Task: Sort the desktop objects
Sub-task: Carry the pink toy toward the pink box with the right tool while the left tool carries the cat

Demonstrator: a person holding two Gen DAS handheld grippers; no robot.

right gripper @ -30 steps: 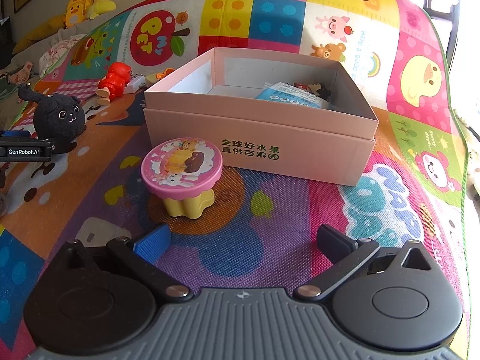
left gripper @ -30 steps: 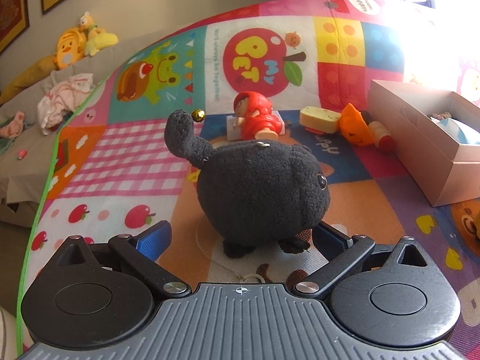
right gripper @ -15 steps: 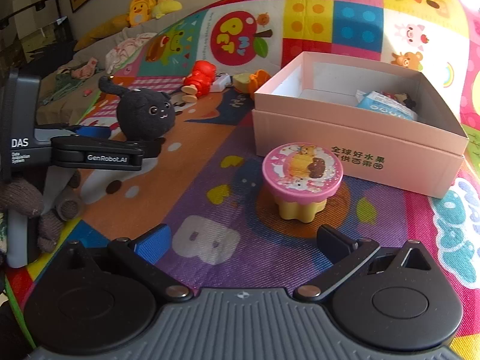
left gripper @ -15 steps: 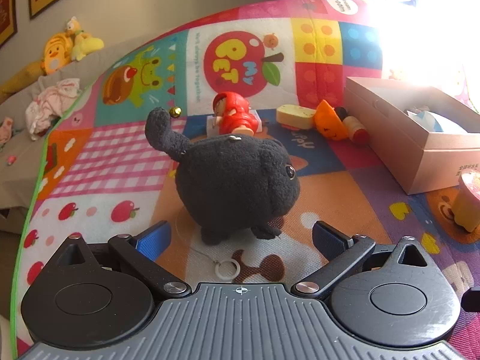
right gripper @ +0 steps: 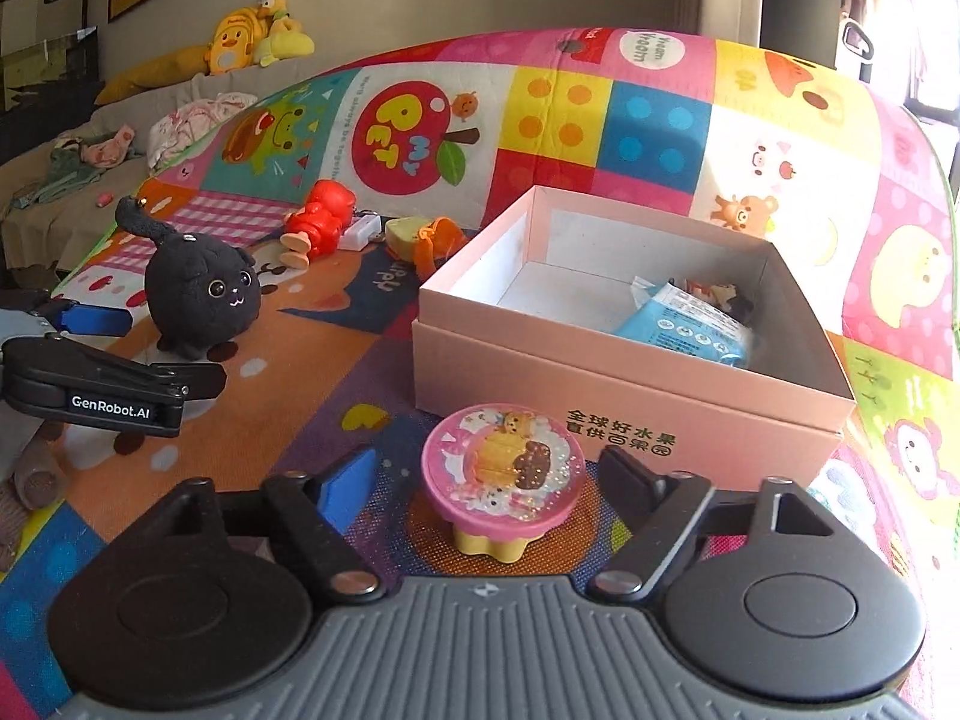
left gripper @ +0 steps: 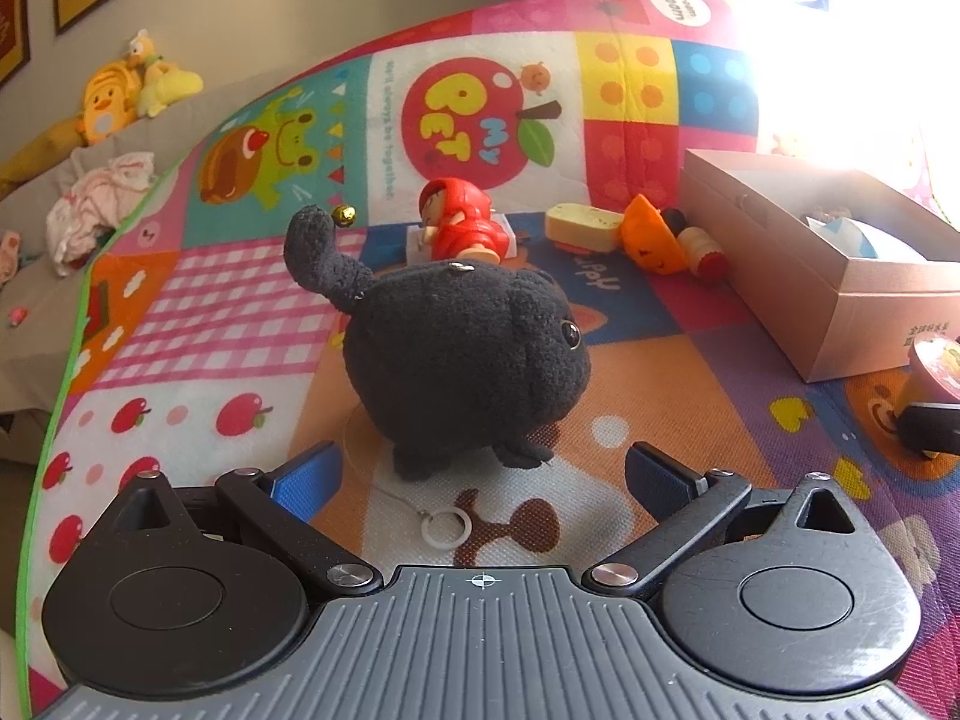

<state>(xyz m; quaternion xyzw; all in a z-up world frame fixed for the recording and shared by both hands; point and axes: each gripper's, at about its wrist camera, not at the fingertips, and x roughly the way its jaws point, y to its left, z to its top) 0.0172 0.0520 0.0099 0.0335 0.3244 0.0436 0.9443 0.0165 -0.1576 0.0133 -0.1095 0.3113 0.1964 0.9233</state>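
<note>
From the left wrist, the left gripper (left gripper: 480, 474) stands wide with nothing between its fingers, just short of a black plush cat (left gripper: 462, 354) upright on a patchwork play mat (left gripper: 228, 312); beyond the mat, stuffed toys (left gripper: 120, 96) lie on a grey sofa under framed pictures. From the right wrist, the right gripper (right gripper: 486, 474) is closing around a pink-lidded toy jar (right gripper: 501, 468), pads not yet touching, just before an open pink box (right gripper: 624, 384).

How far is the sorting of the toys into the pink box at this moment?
Done: a blue packet and a small figure lie in the pink box. In hand: the right gripper is closing around the pink-topped toy, not yet gripping. Left: the black plush cat before the open left gripper, and the red figure.
</note>
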